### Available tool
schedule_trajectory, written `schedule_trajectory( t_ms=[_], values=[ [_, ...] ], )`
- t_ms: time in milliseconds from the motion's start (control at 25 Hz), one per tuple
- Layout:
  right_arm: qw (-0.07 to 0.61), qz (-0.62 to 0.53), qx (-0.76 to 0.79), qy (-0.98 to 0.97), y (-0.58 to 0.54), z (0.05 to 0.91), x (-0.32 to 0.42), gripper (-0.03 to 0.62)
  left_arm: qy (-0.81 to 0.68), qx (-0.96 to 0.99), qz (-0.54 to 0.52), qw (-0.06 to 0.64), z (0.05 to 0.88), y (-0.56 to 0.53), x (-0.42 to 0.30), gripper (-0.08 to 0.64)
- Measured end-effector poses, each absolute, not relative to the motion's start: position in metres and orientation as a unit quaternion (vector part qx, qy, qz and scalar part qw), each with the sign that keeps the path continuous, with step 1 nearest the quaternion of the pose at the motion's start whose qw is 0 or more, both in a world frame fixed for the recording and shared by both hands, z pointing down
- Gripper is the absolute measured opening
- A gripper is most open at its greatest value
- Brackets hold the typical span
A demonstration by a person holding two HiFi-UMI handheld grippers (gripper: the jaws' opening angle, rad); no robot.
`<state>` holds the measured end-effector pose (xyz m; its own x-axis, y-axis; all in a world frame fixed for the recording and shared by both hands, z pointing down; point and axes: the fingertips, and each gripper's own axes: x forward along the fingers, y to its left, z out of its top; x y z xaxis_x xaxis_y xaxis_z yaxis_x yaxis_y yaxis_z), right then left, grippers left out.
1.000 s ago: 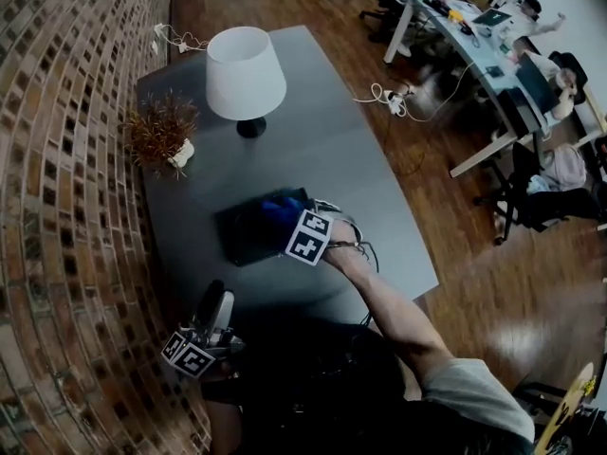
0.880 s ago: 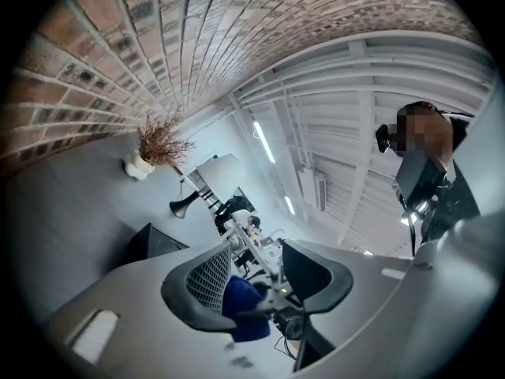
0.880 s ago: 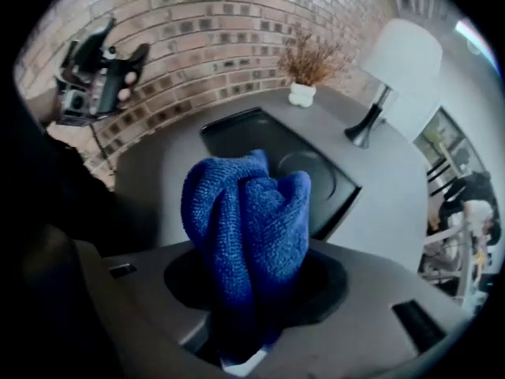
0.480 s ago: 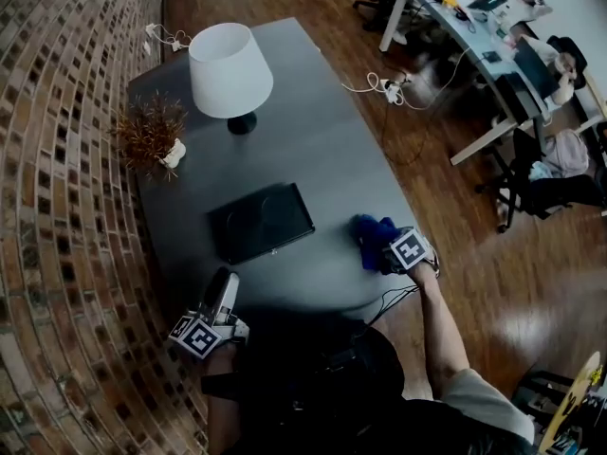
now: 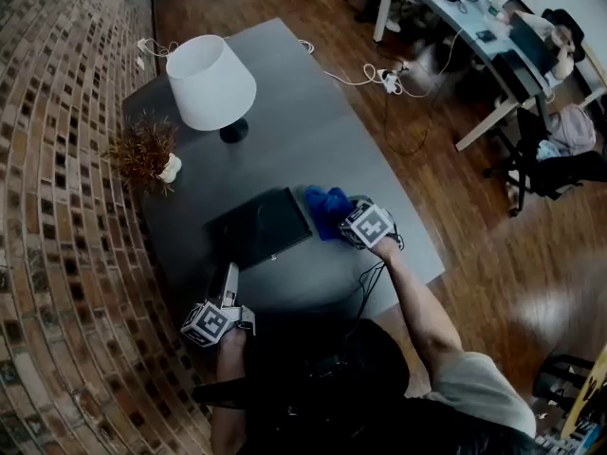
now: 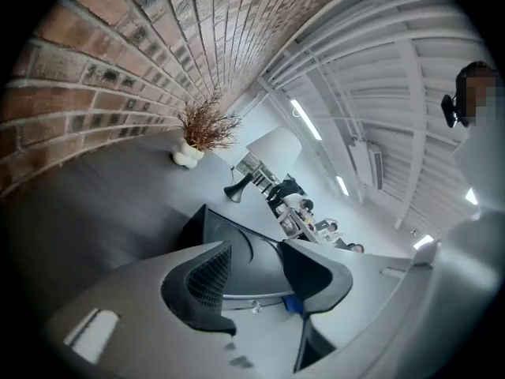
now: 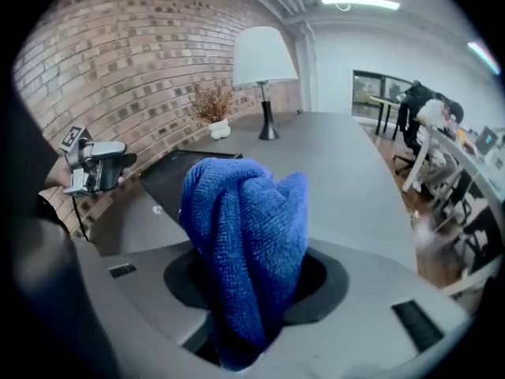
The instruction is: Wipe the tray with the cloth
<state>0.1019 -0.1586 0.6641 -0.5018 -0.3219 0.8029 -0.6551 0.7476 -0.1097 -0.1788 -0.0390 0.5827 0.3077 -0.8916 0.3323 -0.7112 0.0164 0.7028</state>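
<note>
Head view: tray (image 5: 256,227) long axis left-to-right, right tongs (image 5: 349,218) tight on blue cloth (image 5: 325,210) beside it, left tongs (image 5: 229,273) apart, empty.

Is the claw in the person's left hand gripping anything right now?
No, the left gripper's jaws stand apart with nothing between them, and only the dark tray on the table shows beyond them.

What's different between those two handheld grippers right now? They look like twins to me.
The right gripper is clamped on a bunched blue cloth; the left gripper holds nothing, its jaws apart. The right gripper sits by the black tray's right edge; the left gripper is at the near-left of the table, short of the tray. Both carry a marker cube.
</note>
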Motion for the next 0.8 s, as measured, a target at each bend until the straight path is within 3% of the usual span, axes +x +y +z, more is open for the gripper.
schedule_trajectory(
  t_ms=[240,520,680,800],
  values=[
    [0.469,-0.016,0.199,-0.860,-0.208,0.668,0.035,0.178,-0.596,0.679,-0.068,0.423,0.611,-0.048,-0.183,0.189],
    [0.509,-0.194,0.000,-0.839,-0.127,0.681,0.030,0.173,-0.576,0.700,-0.043,0.421,0.614,-0.063,-0.174,0.190],
    [0.519,-0.138,-0.070,-0.841,-0.075,0.684,0.062,0.172,-0.575,0.701,-0.034,0.421,0.615,-0.066,-0.174,0.190],
    [0.488,-0.047,0.045,-0.871,-0.128,0.667,0.070,0.172,-0.575,0.704,-0.019,0.417,0.616,-0.069,-0.174,0.190]
  ],
)
